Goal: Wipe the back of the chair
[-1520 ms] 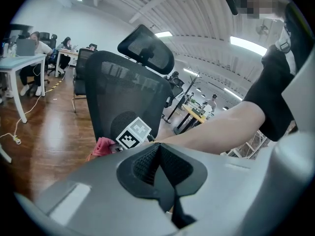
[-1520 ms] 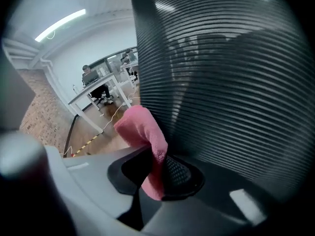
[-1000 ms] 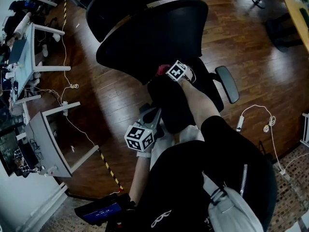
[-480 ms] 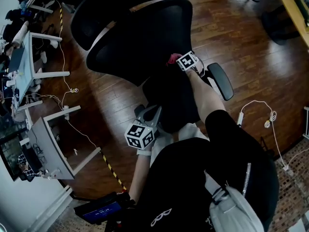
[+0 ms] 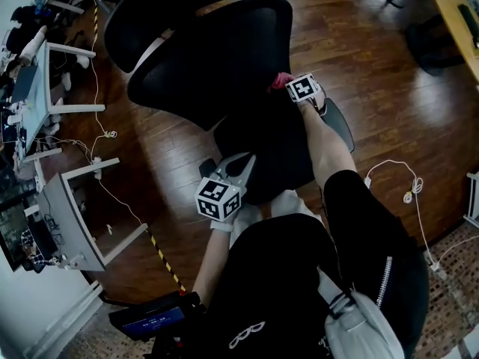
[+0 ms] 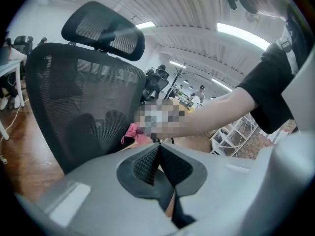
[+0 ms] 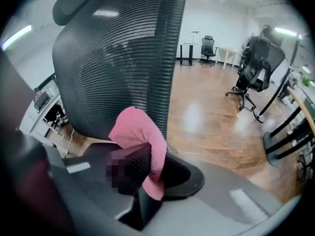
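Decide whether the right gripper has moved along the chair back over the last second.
Yes. In the head view the right gripper, shut on the pink cloth, has slid sideways to the right-hand edge of the chair back.

From up here I see my right claw (image 5: 290, 83) stretched forward at the end of a bare forearm (image 5: 322, 144), its marker cube (image 5: 303, 87) facing up. A pink cloth (image 5: 279, 78) is bunched at the claw's tip, touching the lower edge of the black backrest (image 5: 217, 58), which spreads ahead and to the left of that claw. The armrest (image 5: 341, 123) lies just behind it, to the right. My left claw (image 5: 241, 166) hangs well behind, pointed at the dark seat (image 5: 262, 144); how its jaws stand I cannot tell. Far to its left are white table frames (image 5: 67, 212), and cables (image 5: 111, 134) trail over the wooden floor (image 5: 374, 73).
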The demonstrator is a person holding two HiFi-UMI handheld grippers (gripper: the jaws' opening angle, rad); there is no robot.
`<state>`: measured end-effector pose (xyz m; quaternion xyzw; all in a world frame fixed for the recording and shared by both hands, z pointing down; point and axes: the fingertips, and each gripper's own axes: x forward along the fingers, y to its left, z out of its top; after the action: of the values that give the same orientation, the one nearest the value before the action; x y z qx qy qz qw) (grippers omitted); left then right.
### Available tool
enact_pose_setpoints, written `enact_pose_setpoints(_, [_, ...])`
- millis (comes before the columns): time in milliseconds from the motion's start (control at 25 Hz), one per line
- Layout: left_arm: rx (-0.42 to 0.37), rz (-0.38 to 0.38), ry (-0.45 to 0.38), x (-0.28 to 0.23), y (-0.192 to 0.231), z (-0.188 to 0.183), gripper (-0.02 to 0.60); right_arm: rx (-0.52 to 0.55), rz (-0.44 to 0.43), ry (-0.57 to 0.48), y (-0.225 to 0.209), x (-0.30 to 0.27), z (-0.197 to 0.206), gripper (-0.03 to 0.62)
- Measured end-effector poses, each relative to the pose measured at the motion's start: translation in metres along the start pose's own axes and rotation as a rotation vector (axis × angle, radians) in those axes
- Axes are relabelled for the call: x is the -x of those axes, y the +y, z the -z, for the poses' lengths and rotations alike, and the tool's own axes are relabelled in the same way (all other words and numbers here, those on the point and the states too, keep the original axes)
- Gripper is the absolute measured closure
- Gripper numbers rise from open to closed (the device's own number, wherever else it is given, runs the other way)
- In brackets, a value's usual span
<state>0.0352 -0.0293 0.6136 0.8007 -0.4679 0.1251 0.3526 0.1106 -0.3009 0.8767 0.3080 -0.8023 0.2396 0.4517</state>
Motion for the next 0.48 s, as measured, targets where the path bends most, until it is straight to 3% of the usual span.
enact_pose_setpoints(480, [-0.023,0.016,-0.01,-0.006,-0.02,0.0,0.591,-0.192,0.05,-0.129,-0.051,0.047,-0.004,0.548])
